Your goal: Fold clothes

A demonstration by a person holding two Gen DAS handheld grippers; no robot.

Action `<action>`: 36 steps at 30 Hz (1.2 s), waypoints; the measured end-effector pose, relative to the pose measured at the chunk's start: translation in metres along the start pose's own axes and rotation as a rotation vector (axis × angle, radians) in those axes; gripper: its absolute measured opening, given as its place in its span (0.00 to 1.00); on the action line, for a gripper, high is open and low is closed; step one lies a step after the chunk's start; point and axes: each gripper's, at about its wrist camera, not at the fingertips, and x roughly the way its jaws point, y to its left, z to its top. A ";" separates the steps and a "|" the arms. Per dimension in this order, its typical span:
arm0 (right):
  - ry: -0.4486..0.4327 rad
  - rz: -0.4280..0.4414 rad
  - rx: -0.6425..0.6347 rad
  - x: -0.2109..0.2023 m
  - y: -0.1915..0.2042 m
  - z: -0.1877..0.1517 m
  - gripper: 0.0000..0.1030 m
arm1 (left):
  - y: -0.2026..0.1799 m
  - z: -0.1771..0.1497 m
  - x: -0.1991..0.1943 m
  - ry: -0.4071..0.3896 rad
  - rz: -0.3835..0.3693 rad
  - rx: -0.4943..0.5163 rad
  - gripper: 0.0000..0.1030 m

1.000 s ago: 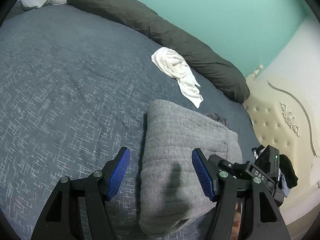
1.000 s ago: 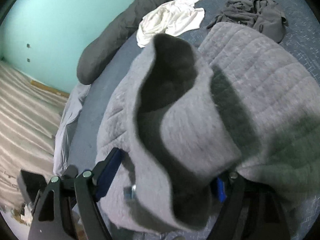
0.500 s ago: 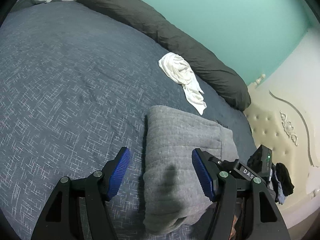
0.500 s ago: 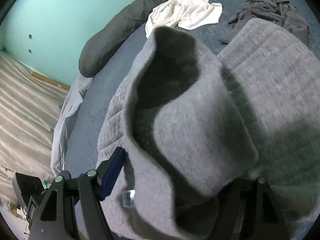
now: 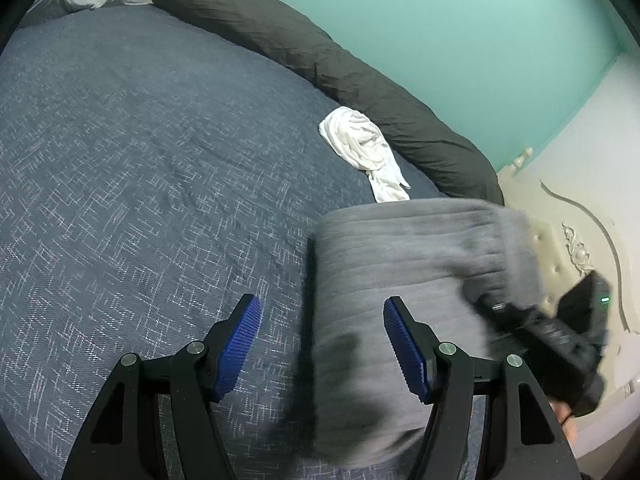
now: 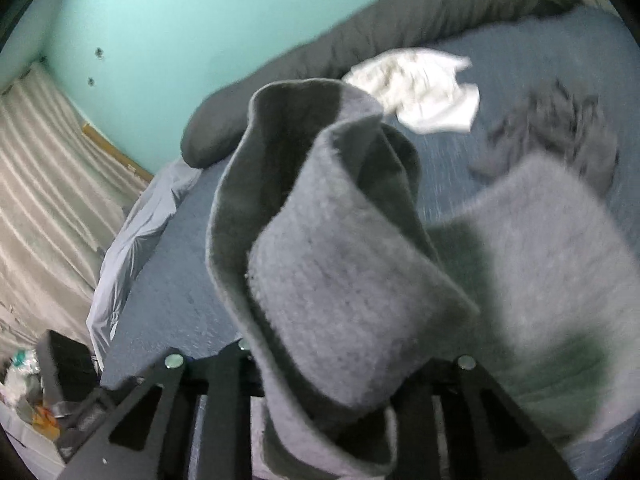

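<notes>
A long dark bolster lies along the teal wall (cream tufted headboard beside it).

Two wrist cameras over one bed, looking from its near side toward the green wall.

The left wrist view looks down along its gripper across the bed to the long dark pillow at the far edge. The right wrist view sits very close behind a raised fold of the grey garment, which fills most of it. Both share that garment, the white cloth and the pillow.
</notes>
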 end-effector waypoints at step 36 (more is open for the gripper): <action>-0.038 -0.074 0.153 -0.104 -0.173 -0.003 0.56 | -0.077 -0.048 0.069 0.199 0.006 0.261 0.76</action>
